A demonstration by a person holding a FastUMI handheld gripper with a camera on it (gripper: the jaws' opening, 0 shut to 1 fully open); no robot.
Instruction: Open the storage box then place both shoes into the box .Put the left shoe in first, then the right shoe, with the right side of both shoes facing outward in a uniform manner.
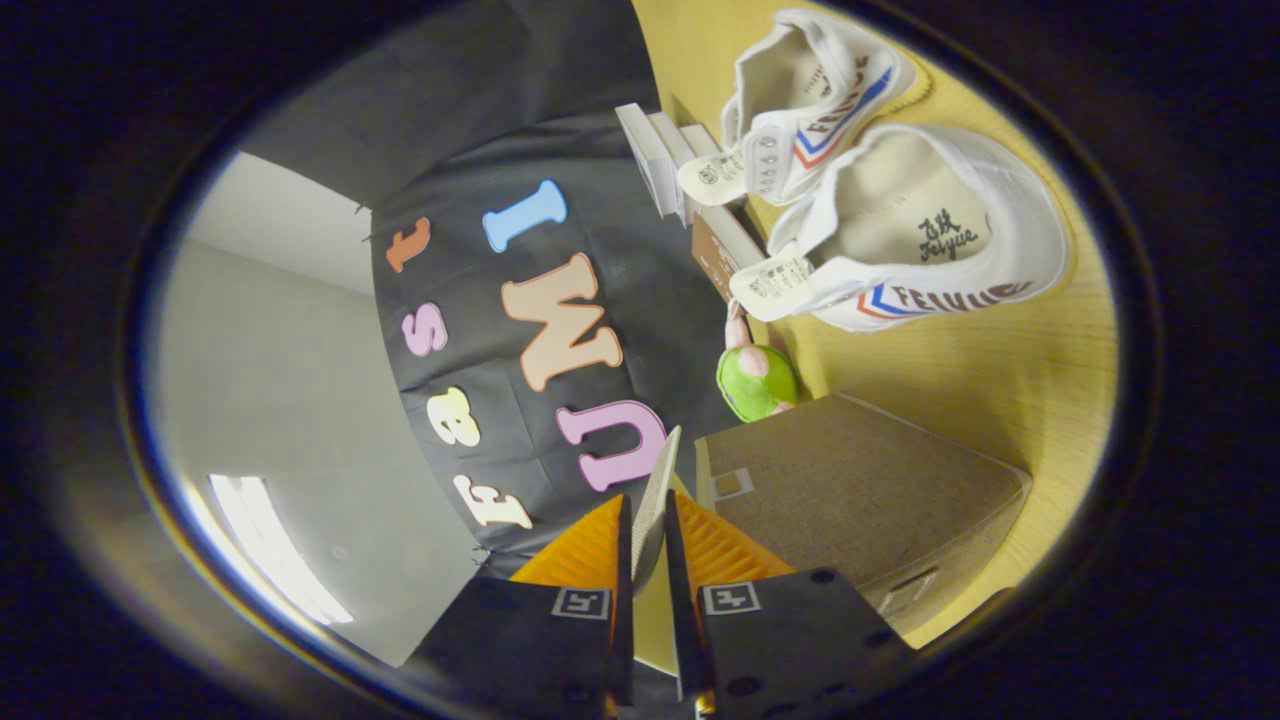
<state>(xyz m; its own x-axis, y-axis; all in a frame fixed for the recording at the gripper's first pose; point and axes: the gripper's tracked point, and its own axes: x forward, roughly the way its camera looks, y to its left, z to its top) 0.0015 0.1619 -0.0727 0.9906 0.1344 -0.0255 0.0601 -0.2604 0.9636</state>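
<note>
Storage box [860,490]: it sits just beyond and to the right of my gripper [648,530], a squat brown block with a coarse woven, felt-like skin, rounded corners and a small square tab on its near left face. My view is rolled sideways, so I read directions with caution. Between my fingers is a thin, pale, stiff panel [658,490]. It looks like the box's lid or flap seen edge-on, and both fingers appear closed on it, though I can't confirm how firm the contact is.

What worries me: the panel is thin and flat, so it could slip out if I swing it too quickly or pull at an angle. Dragging instead of hinging could also slide the whole light fabric box across the smooth yellow wooden table [1000,360].

Farther off, well apart from the box, two white canvas shoes stand side by side, the nearer shoe [910,235] and the farther shoe [810,100], with soft collars, tongues flopped out and red-and-blue side stripes. I can't yet tell which one is the left. A green and pink plush toy [756,380] sits between box and shoes, close enough to get knocked by a swinging lid. Books [665,150] lean behind the shoes.
</note>
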